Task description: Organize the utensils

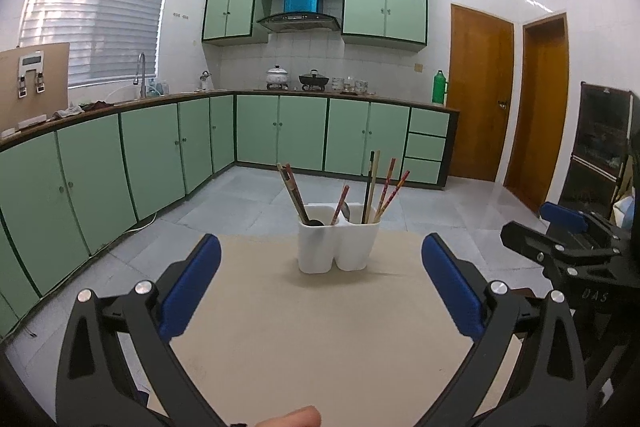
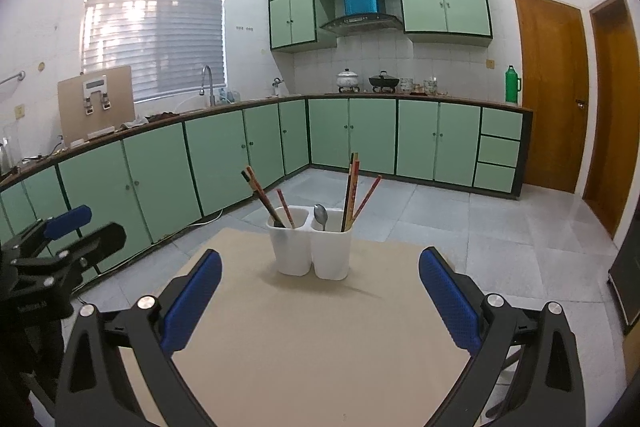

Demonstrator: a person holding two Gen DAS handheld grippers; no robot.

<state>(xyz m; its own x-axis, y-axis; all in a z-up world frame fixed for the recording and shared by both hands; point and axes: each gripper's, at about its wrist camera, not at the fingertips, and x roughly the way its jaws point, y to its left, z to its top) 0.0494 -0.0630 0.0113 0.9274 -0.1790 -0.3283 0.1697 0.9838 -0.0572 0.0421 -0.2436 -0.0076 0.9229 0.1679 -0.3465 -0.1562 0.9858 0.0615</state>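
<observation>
at centre frame in both wrist views, a white two-compartment utensil holder (image 1: 339, 246) stands on the tan table (image 1: 320, 339), well beyond both grippers. chopsticks (image 2: 352, 193) lean out of each compartment; a metal spoon (image 2: 321, 216) shows in the right one, and what may be a dark spoon sits in the left. left gripper (image 1: 320, 287) and right gripper (image 2: 320, 295) both have jaws wide apart, nothing between them. green cabinets (image 2: 224, 155) line the background.

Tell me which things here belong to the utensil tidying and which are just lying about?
In the job: white holder, chopsticks, spoon, left tool, right tool, both open.

Just about: pots, green flask, tap, doors.
</observation>
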